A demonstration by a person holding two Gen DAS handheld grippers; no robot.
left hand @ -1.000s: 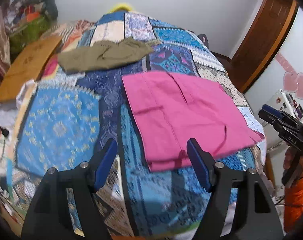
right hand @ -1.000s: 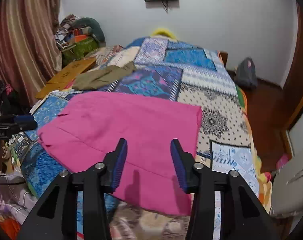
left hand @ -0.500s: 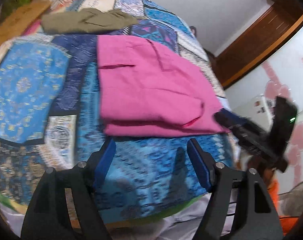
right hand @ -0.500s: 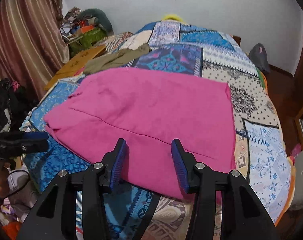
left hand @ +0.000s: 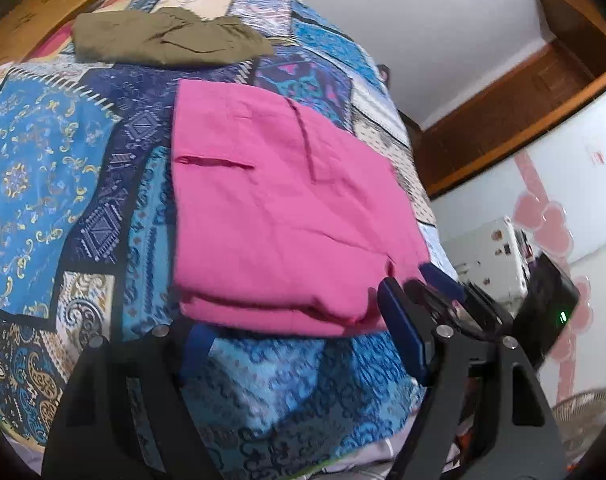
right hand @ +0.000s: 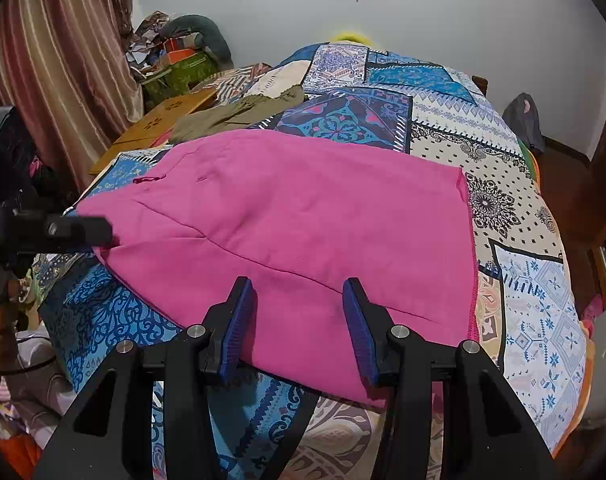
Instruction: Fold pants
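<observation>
Pink pants (left hand: 279,216) lie folded flat on the patchwork bedspread (left hand: 43,168); they also show in the right wrist view (right hand: 303,216). My left gripper (left hand: 299,320) is open at the near folded edge of the pants, low over the bed. My right gripper (right hand: 299,312) is open and hovers over the near edge of the pink cloth. The left gripper shows at the left of the right wrist view (right hand: 83,230), at the corner of the pants. The right gripper's blue tips show in the left wrist view (left hand: 443,276).
Olive green pants (left hand: 163,38) lie folded farther up the bed (right hand: 239,114). A wooden board (right hand: 159,124) and a cluttered pile (right hand: 175,60) stand at the bed's far left by a curtain. A white appliance (left hand: 487,256) stands off the bed's right side.
My left gripper has moved down and toward the near folded edge of the pink pants. My right gripper has moved closer over the pink cloth. Both stay open.
</observation>
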